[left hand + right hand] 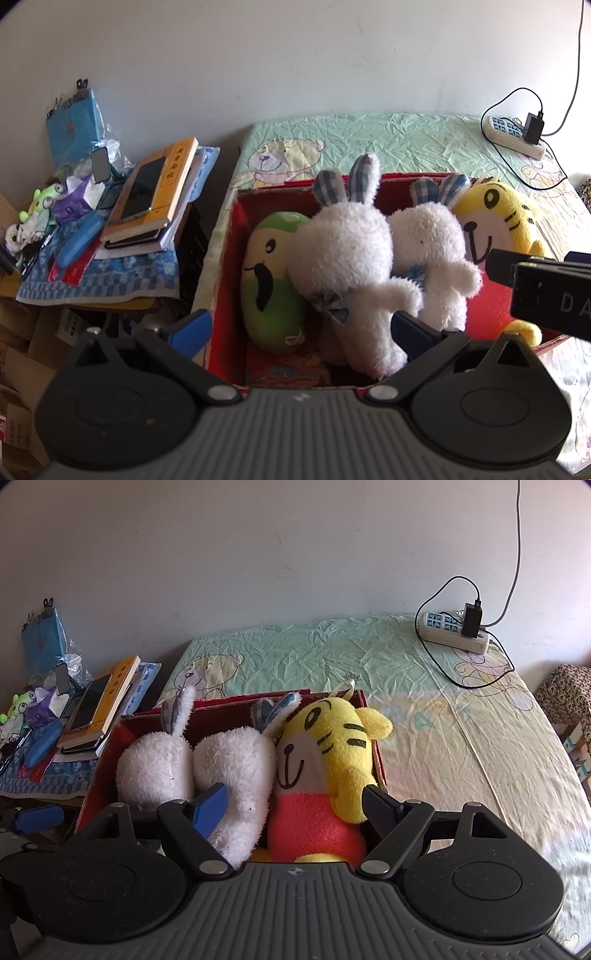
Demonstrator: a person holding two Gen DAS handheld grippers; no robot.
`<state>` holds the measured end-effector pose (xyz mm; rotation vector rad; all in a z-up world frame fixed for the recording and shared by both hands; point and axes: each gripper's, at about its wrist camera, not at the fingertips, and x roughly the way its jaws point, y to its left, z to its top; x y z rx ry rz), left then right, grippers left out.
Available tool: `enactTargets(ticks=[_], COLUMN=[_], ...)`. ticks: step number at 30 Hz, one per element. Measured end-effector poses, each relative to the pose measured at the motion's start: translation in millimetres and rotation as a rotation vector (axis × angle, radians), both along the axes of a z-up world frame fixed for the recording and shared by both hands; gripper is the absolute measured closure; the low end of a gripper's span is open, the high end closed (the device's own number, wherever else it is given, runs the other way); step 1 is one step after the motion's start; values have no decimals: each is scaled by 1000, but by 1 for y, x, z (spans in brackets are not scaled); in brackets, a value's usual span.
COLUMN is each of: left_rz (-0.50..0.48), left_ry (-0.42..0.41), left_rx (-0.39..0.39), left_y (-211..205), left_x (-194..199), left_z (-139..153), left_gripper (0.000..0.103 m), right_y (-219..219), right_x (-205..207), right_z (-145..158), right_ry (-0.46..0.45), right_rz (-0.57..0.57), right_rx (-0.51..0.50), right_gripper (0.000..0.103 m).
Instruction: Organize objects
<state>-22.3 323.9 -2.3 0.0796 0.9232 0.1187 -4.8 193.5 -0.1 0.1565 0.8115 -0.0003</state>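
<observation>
Basically packing looks done: green plush (273, 284), two white rabbits (343, 251) and yellow tiger (325, 760) all sit inside the red box (236, 225) on the bed (424, 709), left gripper (301, 332) and right gripper (295, 805) both spread and empty, so next is probably pulling back.

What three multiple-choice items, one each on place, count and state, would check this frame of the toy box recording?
1. Where is the green plush?
A. on the bedsheet
B. at the left end of the red box
C. on the book stack

2. How many white rabbits are in the box?
A. one
B. two
C. three

3. How stands the right gripper?
A. open
B. shut on the tiger
C. shut, empty

Answers:
1 B, it lies inside by the left wall.
2 B, rabbits and sit side by side.
3 A, its fingers are spread before the tiger.
</observation>
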Motion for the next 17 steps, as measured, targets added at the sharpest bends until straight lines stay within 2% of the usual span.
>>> enactTargets(ticks=[13, 17], left_rz=[-43, -37], left_ry=[-4, -34], left_rx=[-5, 37], left_y=[-11, -17], left_x=[0, -3], left_z=[-6, -5], left_gripper=[1, 1], right_y=[-6, -11], right_x=[-3, -7], right_z=[-2, -3], right_ry=[1, -15], right_rz=[-10, -32], right_rx=[4, 5], right_gripper=[22, 22])
